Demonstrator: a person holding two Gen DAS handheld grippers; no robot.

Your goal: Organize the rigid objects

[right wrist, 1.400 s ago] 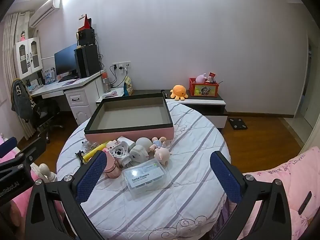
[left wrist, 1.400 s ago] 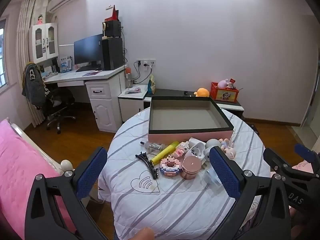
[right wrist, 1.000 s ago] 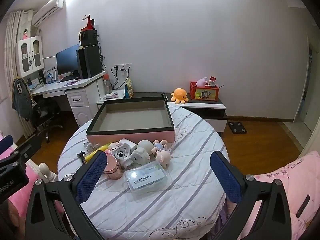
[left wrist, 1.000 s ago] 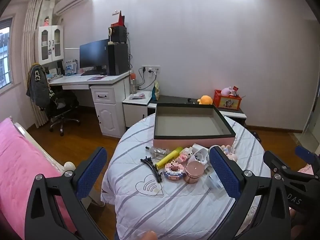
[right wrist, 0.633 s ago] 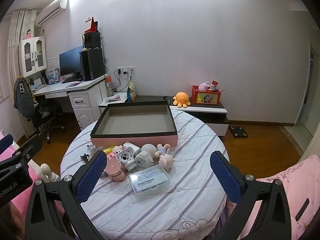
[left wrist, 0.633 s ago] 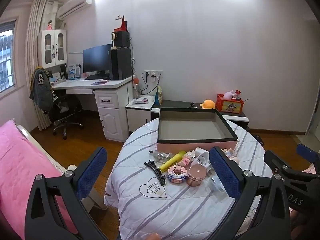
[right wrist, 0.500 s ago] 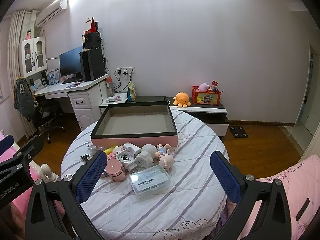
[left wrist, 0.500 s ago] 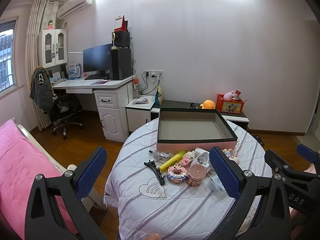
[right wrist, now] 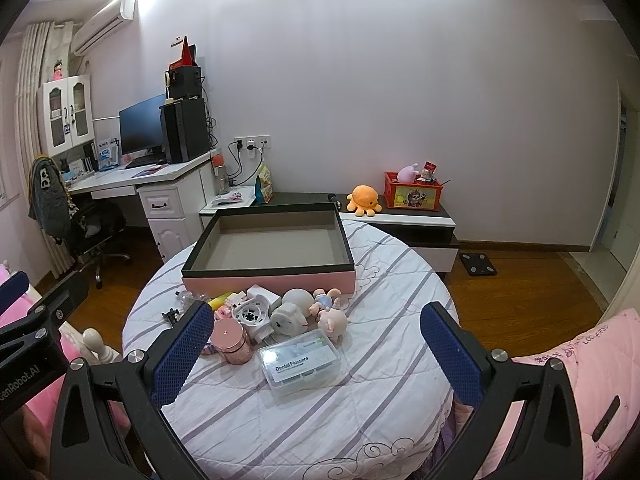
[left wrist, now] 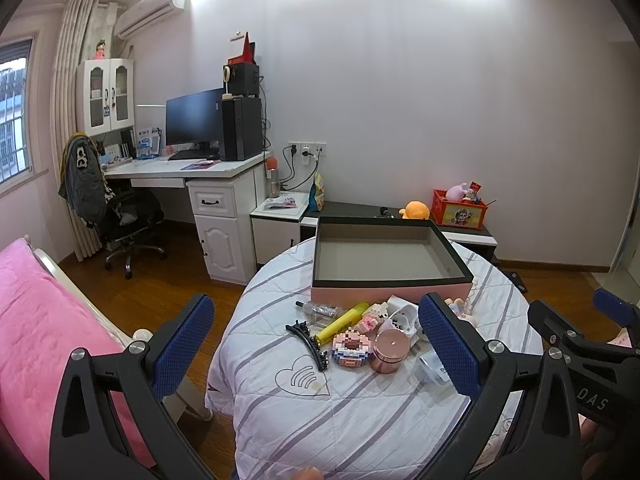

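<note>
A shallow pink box with a dark rim [left wrist: 390, 282] [right wrist: 272, 278] stands empty at the far side of a round striped table [left wrist: 320, 412] [right wrist: 384, 392]. In front of it lies a heap of small items: a black hair clip [left wrist: 310, 338], a yellow tube [left wrist: 342, 321], a pink brick donut [left wrist: 351, 349], a rose-gold tin [left wrist: 390, 356] [right wrist: 232, 340], a clear dental flosser case [right wrist: 302, 362], a pink pig figure [right wrist: 333, 322] and white gadgets [right wrist: 254, 312]. My left gripper [left wrist: 316, 348] and right gripper [right wrist: 314, 352] are open and empty, held back above the near edge.
A white desk with monitor and computer tower [left wrist: 216, 168] stands at the back left, with an office chair [left wrist: 124, 216]. A low cabinet [right wrist: 412, 224] with an orange plush and red crate is behind the table. Pink bedding [left wrist: 36, 320] lies at left, more [right wrist: 576, 380] at right.
Both grippers have pulled back and risen from the table, so the table and box look smaller and farther. Nothing on the table has moved. Both stay open.
</note>
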